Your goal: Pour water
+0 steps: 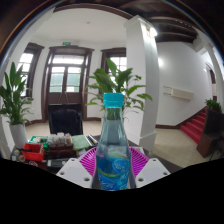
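Your claw (111, 166) is clamped on the water bottle (112, 140), which stands upright between the pink pads (88, 160) with its blue cap (114, 100) on. Tilt now and nothing pours; loosen your squeeze and the bottle likely slips.

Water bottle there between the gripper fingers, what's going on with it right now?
A handheld gripper has a clear water bottle between its two fingers, pink pads on either side of it. The bottle stands upright with its blue cap still on, so no pouring has begun. Whether the fingers press on it cannot be told. Beyond it are a table with small items, potted plants and double doors.
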Motion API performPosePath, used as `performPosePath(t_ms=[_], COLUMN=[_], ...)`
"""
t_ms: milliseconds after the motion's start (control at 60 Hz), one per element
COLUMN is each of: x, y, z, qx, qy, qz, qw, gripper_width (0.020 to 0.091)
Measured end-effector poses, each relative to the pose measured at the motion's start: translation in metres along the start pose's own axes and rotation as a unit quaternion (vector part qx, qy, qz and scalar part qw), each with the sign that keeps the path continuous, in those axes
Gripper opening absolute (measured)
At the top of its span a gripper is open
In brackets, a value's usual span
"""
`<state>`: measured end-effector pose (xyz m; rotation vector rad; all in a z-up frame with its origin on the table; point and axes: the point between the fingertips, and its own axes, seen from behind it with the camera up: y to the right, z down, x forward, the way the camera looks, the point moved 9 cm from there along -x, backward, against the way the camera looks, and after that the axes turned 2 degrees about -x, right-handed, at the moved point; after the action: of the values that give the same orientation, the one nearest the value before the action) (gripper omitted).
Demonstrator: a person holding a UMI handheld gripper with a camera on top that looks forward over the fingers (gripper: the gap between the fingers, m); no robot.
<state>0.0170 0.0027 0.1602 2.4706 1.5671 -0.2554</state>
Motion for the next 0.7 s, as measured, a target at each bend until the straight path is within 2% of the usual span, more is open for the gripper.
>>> performPosePath(t_ms=[233, 250, 283, 467, 617, 650, 700], x=[0.033, 0.032, 0.028, 0.028, 0.030, 0.030, 0.022], y=[0.016, 0.018, 0.021, 0.023, 0.022, 0.021, 0.022], z=[0.072, 0.077, 0.072, 0.078, 0.080, 0.083, 0.087], qx=[0.000, 0.000, 0.013, 0.036, 0.046, 0.055, 0.065], qy=[-0.015, -0.017, 0.004, 0.019, 0.010, -0.003, -0.021], qz=[0.005, 0.009, 0.009, -0.009, -0.014, -0.022, -0.034], qw=[1.000, 1.000, 1.000, 0.999, 0.999, 0.998, 0.997], gripper_width=[0.0432, 0.0449, 0.0445, 0.0455, 0.0550, 0.0596, 0.0704])
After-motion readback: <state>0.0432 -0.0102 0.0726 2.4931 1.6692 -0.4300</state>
